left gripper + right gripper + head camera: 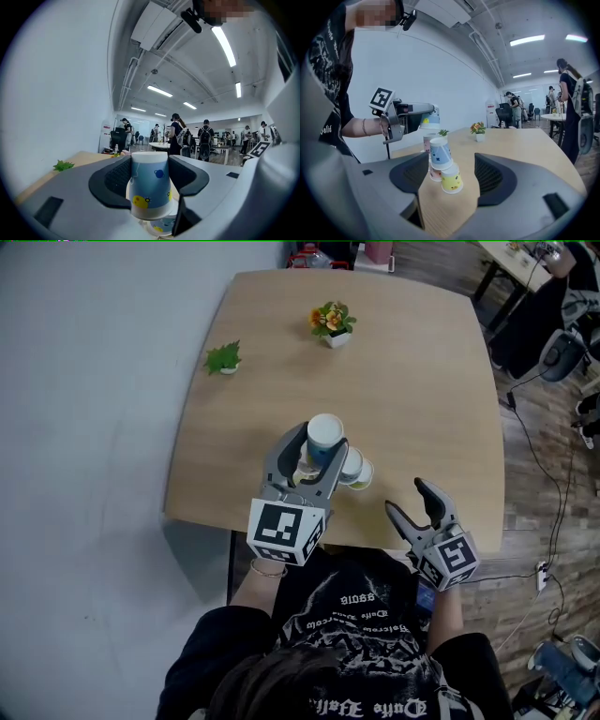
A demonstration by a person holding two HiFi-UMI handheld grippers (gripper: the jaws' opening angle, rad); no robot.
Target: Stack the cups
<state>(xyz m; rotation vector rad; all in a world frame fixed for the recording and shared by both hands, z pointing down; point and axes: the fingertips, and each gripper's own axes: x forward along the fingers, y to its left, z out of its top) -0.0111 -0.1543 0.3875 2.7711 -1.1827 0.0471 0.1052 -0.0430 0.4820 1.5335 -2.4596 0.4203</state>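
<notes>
My left gripper (317,444) is shut on a blue paper cup (324,431), held upside down above the table near its front edge. In the left gripper view that blue cup (150,185) sits between the jaws of the left gripper (150,174), with another cup (161,228) just below it. Seen from the right gripper view, a small cluster of upside-down cups stands on the table: a yellow cup (451,180), a blue cup (440,153) leaning on it, and a pink cup (428,139) behind. My right gripper (413,499) is open and empty, to the right of the cluster.
On the round-cornered wooden table (422,381), a small potted flower (332,322) stands far centre and a green leaf decoration (223,359) far left. Beyond the table are office desks, chairs and several people. Cables lie on the floor (544,474) at the right.
</notes>
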